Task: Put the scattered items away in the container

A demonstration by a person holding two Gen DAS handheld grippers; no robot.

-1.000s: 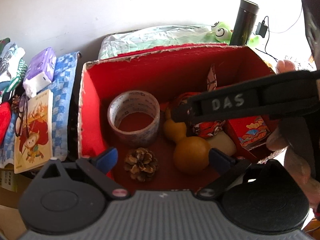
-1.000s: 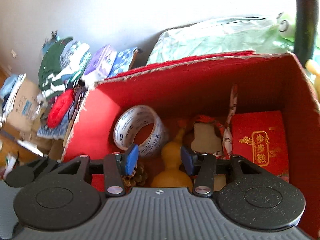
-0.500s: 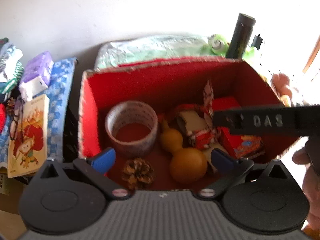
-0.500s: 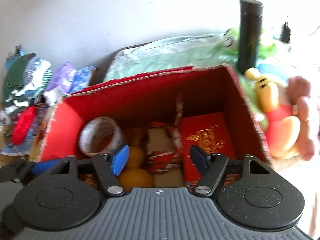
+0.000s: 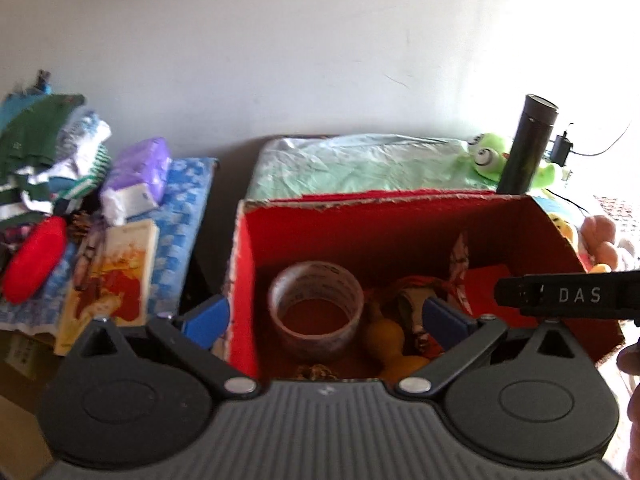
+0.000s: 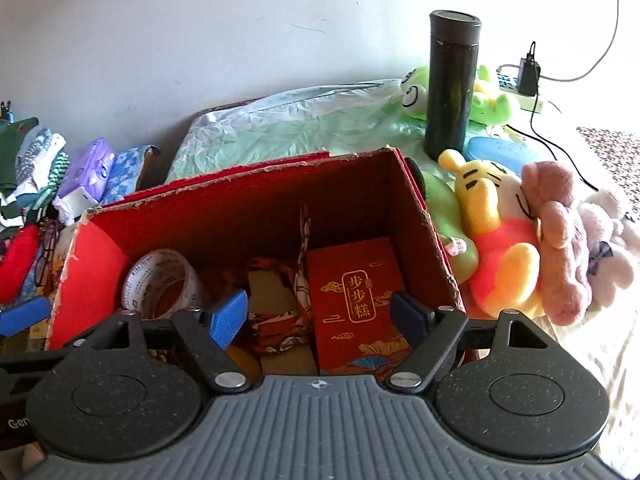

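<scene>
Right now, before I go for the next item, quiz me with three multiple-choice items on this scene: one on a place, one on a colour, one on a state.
1. Where is the roll of clear tape?
A. On the blue cloth outside the box
B. Inside the red box, at its left side
C. Beside the plush toys

2. What colour is the tall flask behind the box?
A. Dark, near black
B. White
C. Orange

3. How does the right gripper stand?
A. Clamped on the red packet
B. Clamped on the tape
C. Jaws apart, holding nothing

Answers:
1 B, the roll sits on the box floor near the left wall.
2 A, its body and cap both look dark.
3 C, the jaws are opening above the red packet and no pad presses on anything.
</scene>
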